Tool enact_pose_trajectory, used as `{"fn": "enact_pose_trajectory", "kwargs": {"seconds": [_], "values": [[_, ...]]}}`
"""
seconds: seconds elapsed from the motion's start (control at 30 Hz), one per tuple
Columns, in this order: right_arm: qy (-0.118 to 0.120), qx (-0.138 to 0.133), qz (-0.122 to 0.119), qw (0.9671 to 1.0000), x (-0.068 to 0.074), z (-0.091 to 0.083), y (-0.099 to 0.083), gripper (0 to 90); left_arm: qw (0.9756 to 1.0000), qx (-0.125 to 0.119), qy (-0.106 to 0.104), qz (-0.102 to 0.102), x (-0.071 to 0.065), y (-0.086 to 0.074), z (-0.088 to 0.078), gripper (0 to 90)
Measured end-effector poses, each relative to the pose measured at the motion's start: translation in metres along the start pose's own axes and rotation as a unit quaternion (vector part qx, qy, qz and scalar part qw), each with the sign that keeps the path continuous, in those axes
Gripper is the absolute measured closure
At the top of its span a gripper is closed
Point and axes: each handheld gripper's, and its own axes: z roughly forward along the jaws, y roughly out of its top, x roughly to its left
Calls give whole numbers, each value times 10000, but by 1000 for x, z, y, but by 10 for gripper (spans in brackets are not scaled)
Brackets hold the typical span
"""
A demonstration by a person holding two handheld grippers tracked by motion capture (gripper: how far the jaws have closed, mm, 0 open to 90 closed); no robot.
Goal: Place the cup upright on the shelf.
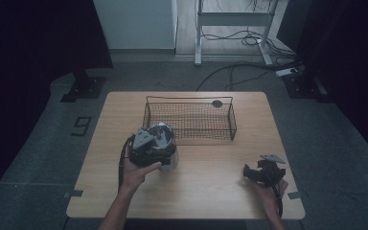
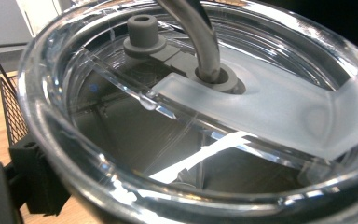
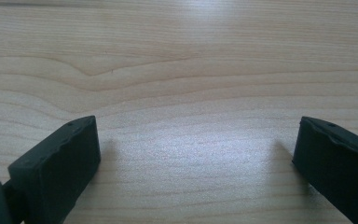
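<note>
Now, near the left middle of a wooden table [image 1: 196, 191]: a clear cup [image 1: 166, 143] with a see-through lid [image 2: 261, 107]. Leans over, with the lid turned toward the left gripper [image 1: 146, 146]. Just in front of a dark wire basket [image 1: 189, 120], close to its left end. Hard to tell if the cup's bottom touches the table or hangs a bit above it.

Up close in the left gripper view: a bent grey straw [image 2: 196, 37] going down through a round hole in the lid. Beside it, a small grey plug [image 2: 142, 30] sticking up. Behind the cup at the left, one corner of the basket's mesh.

About the left gripper: clamped on the cup, by the look of it. One black jaw pressed to the cup's side at the lower left of that view, the other hidden behind the cup. Held from below by the left hand [image 1: 139, 172], thumb out toward the cup.

Over by the right front of the table, well apart from cup and basket: the right gripper [image 1: 261, 173], held low by the right hand [image 1: 270, 194]. Jaws wide apart in the right gripper view [image 3: 198, 135], with bare wood between them and nothing held. Tips very close to the table top, each with a small shadow beside it.

On the floor past the table: a white desk frame [image 1: 230, 19] and some loose cables [image 1: 249, 38].
</note>
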Motion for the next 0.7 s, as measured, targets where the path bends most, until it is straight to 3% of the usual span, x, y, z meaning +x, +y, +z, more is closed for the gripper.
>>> {"fn": "enact_pose_trajectory", "kwargs": {"seconds": [0.7], "values": [[-3, -3, 5, 10000, 0, 0, 0, 3, 9998, -45, 123, -114, 15, 19, 9, 35]]}}
